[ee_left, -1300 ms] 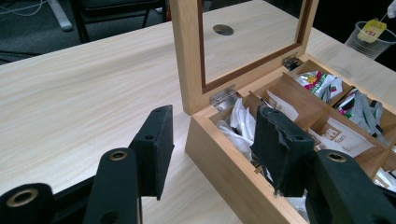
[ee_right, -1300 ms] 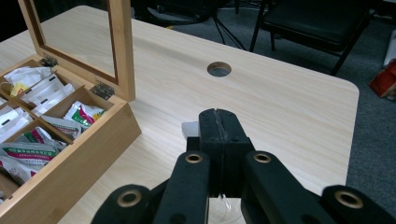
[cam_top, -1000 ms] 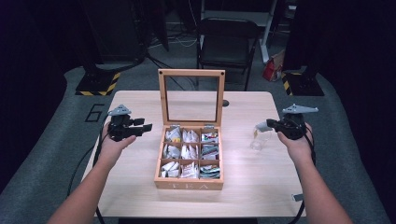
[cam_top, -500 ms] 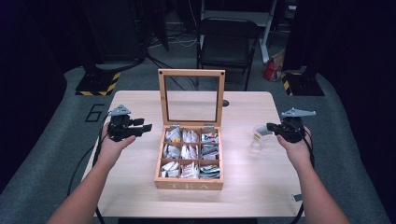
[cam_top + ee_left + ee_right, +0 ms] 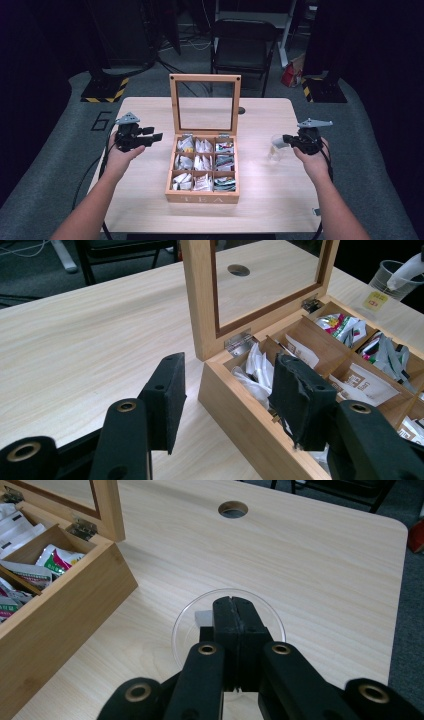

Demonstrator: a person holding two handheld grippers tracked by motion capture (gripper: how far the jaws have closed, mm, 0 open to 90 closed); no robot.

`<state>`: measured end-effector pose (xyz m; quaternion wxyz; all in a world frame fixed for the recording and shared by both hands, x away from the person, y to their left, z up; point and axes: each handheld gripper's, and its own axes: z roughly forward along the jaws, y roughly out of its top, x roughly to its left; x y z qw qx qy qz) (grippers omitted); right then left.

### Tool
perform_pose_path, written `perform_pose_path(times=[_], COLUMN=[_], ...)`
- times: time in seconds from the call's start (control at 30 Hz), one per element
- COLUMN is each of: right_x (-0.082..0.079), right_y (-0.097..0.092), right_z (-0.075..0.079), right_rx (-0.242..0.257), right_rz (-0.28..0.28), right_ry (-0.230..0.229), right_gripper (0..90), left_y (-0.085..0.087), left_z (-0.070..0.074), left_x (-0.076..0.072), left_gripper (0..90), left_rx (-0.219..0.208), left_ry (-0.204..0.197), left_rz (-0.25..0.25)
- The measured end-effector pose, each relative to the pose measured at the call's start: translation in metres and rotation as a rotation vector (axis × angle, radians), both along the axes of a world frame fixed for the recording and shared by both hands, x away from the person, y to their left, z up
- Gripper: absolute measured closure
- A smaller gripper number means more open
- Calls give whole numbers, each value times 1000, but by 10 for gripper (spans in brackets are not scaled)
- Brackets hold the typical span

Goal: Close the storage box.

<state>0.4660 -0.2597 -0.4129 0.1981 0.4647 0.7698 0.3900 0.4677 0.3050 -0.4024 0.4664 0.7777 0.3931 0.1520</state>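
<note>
**Right tool** (image 5: pixel 234 602): clenched, jaws pressing flat together and pointing down into the mouth of a clear plastic cup (image 5: pixel 186 617). A white corner is showing just beside the jaws at their 9 o'clock. In the left gripper view this is reading as a tea bag (image 5: pixel 406 271) hanging into the cup (image 5: pixel 385 276), so the tool is judged to be grasping it by its upper edge. The bag's yellow tag (image 5: pixel 375 300) is dangling outside the rim.

**Left tool** (image 5: pixel 156 136): released. Its pads are standing part-way apart with nothing between them. It is hovering above the desk (image 5: pixel 260 210) at the 9 o'clock side of the tea box (image 5: pixel 202 199) and facing toward the box's hinge corner.

**Tea box**: wooden, sitting mid-desk, with its glass-paned lid (image 5: pixel 205 78) standing upright at the box's 12 o'clock edge. Nine compartments are holding paper sachets (image 5: pixel 202 162).

**Cup**: standing on the desk at the box's 3 o'clock (image 5: pixel 276 147), near it but not touching.

**Surroundings**: a round cable hole (image 5: pixel 233 509) is lying at 12 o'clock of the cup. A dark chair (image 5: pixel 245 35) is standing beyond the desk's far edge.

**Step in hand (judged)**: the tea bag is being delivered into the cup. The bag is partly inside and the tool is not yet letting go.

**Next move (judged)**: this is calling for a slight lowering so the bag settles inside, then an opening of the right tool's jaws. The withdrawal needs to go straight up, as the light cup looks easy to tip or drag. The tag should be staying over the rim.
</note>
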Motion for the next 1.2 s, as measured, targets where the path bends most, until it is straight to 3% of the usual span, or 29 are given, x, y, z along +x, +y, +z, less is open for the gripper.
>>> perform_pose_path(times=[0.3,0.67,0.97,1.2], right_x=[3,3,3,5], right_y=[3,5,16,33], right_z=[-10,-9,2,13], right_rx=[-22,-26,-15,12], right_rz=[-4,-1,30,58], right_ry=[29,16,0,-10], right_gripper=[885,824,759,653], left_y=[2,3,4,5], left_z=[1,1,1,2], left_x=[-1,-1,-1,-2], left_gripper=[476,476,475,464], left_rx=[4,0,-7,-1], left_ry=[-1,-4,-6,-6], left_rz=[-2,1,7,6])
